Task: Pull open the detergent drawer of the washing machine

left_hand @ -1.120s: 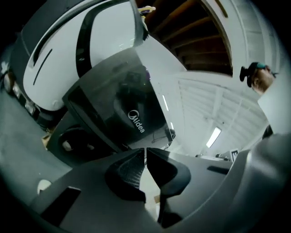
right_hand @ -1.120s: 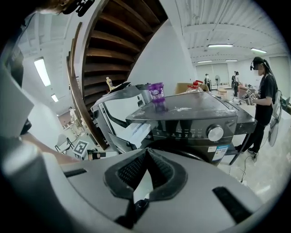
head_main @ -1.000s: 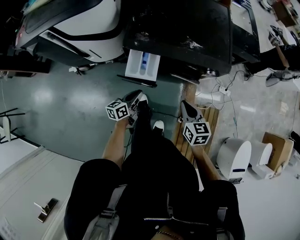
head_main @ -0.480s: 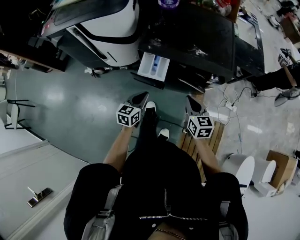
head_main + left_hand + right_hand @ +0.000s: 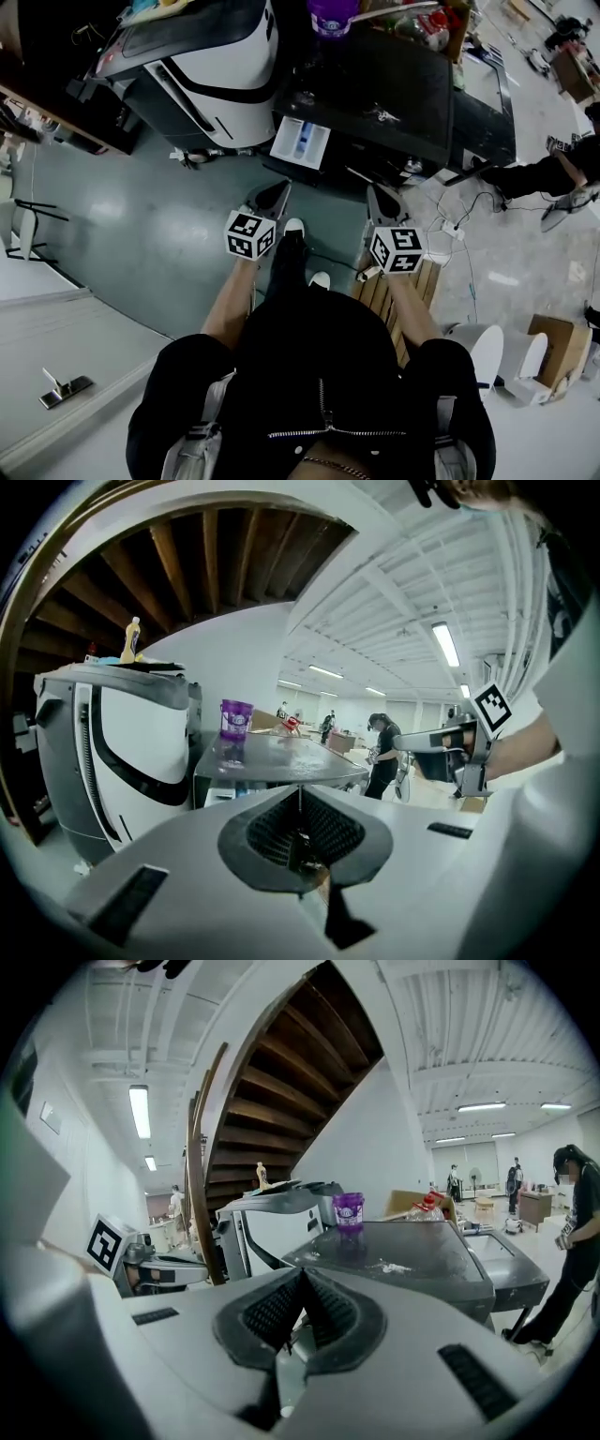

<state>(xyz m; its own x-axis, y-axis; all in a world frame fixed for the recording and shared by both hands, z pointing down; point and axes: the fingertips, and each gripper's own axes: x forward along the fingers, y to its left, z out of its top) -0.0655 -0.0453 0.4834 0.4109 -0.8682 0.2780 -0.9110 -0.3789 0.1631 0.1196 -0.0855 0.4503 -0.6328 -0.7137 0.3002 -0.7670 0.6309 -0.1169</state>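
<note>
The dark-topped washing machine [image 5: 384,89] stands ahead of me. Its white detergent drawer [image 5: 300,142] sticks out of the front, open, with a blue patch inside. My left gripper [image 5: 273,196] hovers short of the drawer, apart from it, its jaws shut on nothing. My right gripper [image 5: 382,201] hangs level with it to the right, also shut and empty. In the left gripper view the shut left gripper [image 5: 300,792] points over the machine's top [image 5: 272,757]. The right gripper [image 5: 301,1279] faces the same machine top [image 5: 403,1260].
A purple cup [image 5: 333,17] stands on the machine's far edge. A white and black appliance [image 5: 216,56] sits to the left. A wooden pallet [image 5: 398,300] lies under my right arm; cables [image 5: 455,202], white drums [image 5: 478,347] and a cardboard box [image 5: 553,337] lie right. A person [image 5: 553,169] sits at far right.
Both grippers have risen and drawn closer to the camera, and the left one has rolled. The drawer stays pulled out; neither gripper touches it.
</note>
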